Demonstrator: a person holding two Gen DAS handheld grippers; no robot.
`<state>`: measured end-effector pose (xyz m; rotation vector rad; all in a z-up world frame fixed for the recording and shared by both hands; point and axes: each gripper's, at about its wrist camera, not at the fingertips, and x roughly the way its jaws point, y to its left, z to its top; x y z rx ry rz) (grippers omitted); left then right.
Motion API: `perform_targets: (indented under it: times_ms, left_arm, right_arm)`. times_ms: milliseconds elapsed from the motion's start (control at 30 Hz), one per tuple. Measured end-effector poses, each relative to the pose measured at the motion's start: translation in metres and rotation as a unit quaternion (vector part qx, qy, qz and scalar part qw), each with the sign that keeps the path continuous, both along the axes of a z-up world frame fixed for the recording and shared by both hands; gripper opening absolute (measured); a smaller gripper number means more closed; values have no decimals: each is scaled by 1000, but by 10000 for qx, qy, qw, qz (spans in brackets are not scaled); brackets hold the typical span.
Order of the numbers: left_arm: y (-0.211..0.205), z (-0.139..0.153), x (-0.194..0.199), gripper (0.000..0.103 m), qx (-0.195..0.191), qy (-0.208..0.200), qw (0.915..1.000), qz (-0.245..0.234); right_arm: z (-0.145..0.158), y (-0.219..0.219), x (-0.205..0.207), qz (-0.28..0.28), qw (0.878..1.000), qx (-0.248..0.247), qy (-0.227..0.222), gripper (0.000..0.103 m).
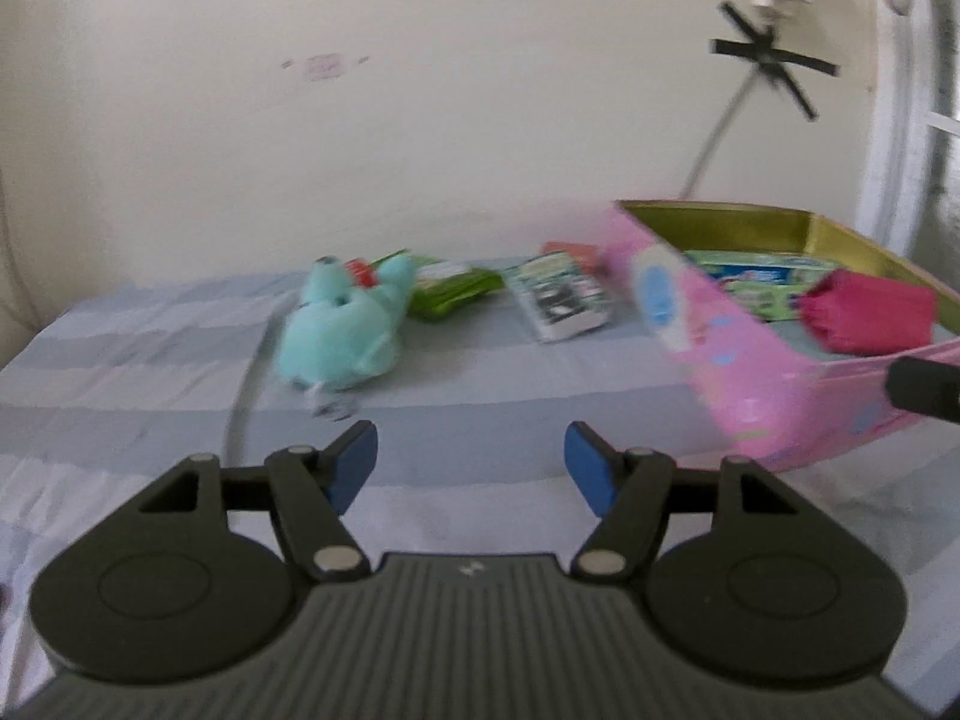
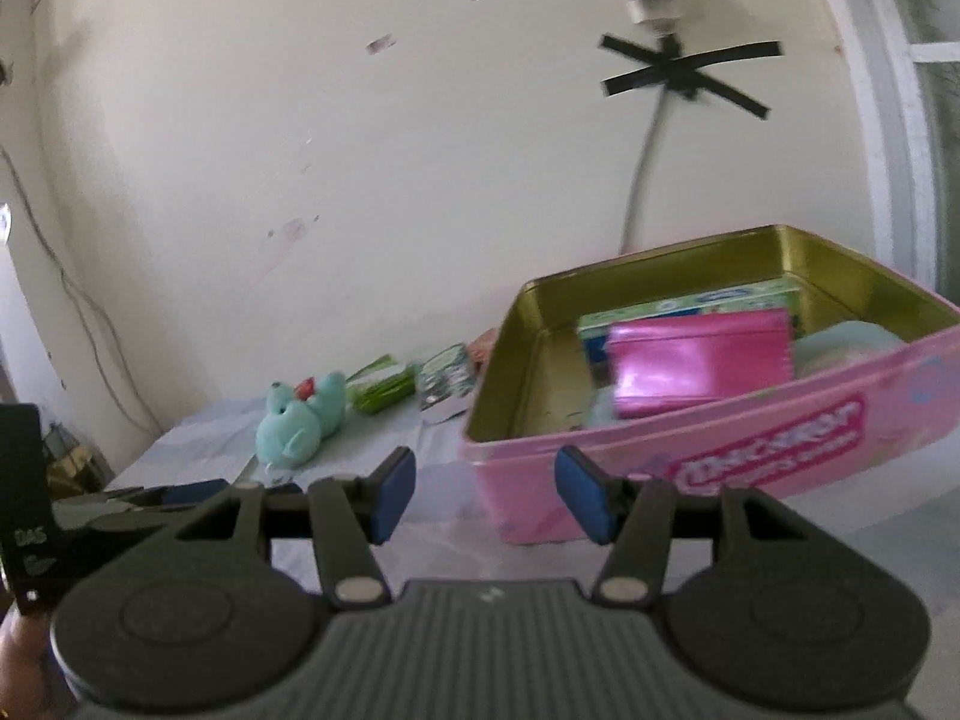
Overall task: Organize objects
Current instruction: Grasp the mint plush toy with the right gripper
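The right gripper (image 2: 485,495) hangs with its blue pads apart and nothing between them, just in front of a pink tin (image 2: 690,468) — gold inside, holding a shiny pink pouch (image 2: 699,363) against a green box (image 2: 690,315). Left of the tin, on the pale cloth (image 2: 198,444), lie a teal plush toy (image 2: 297,423), a green packet (image 2: 384,387) and a small printed packet (image 2: 445,379) — all blurred.

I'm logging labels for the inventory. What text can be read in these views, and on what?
"DAS": on the black device at the right wrist view's left edge.
Pink tin: white lettering on its front, too blurred to read.
Green packets and card: print too blurred to read.
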<state>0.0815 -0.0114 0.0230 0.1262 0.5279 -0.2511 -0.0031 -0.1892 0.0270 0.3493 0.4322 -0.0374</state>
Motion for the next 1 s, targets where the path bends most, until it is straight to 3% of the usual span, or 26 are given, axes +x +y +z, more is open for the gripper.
perform_targets:
  times_ms: [200, 300, 433, 633, 700, 833, 900, 933, 967, 1000]
  left_arm:
    - [37, -10, 20, 71, 243, -78, 9990, 366]
    - [68, -10, 36, 71, 253, -166, 9962, 815]
    - [113, -14, 51, 71, -175, -89, 9875, 1566]
    - [142, -20, 57, 71, -836, 280, 9809, 1734]
    - [145, -21, 58, 71, -925, 335, 9799, 1736]
    - [152, -24, 62, 71, -1167, 595, 9755, 1768]
    - [154, -27, 66, 71, -1242, 628, 9743, 1773]
    - [154, -27, 66, 71, -1243, 621, 9741, 1785]
    - [154, -28, 65, 72, -1238, 620, 9739, 1796]
    - [153, -28, 65, 72, -1243, 612, 9739, 1796]
  right_arm:
    - [0, 30, 26, 328, 9991, -209, 165, 53]
    - [1, 49, 44, 562, 9974, -369, 253, 53]
    - [4, 78, 75, 922, 9938, -541, 299, 54]
    - [3, 120, 144, 1461, 9866, -622, 364, 58]
    - [-2, 132, 171, 1550, 9849, -605, 480, 61]
    - [-21, 146, 223, 1614, 9830, -355, 798, 84]
    - [-33, 150, 242, 1515, 9835, -340, 932, 79]
    - [-40, 152, 253, 1539, 9821, -270, 1050, 72]
    - [-45, 151, 259, 1663, 9798, -90, 1108, 54]
    - [-47, 149, 261, 1791, 9772, 186, 1128, 50]
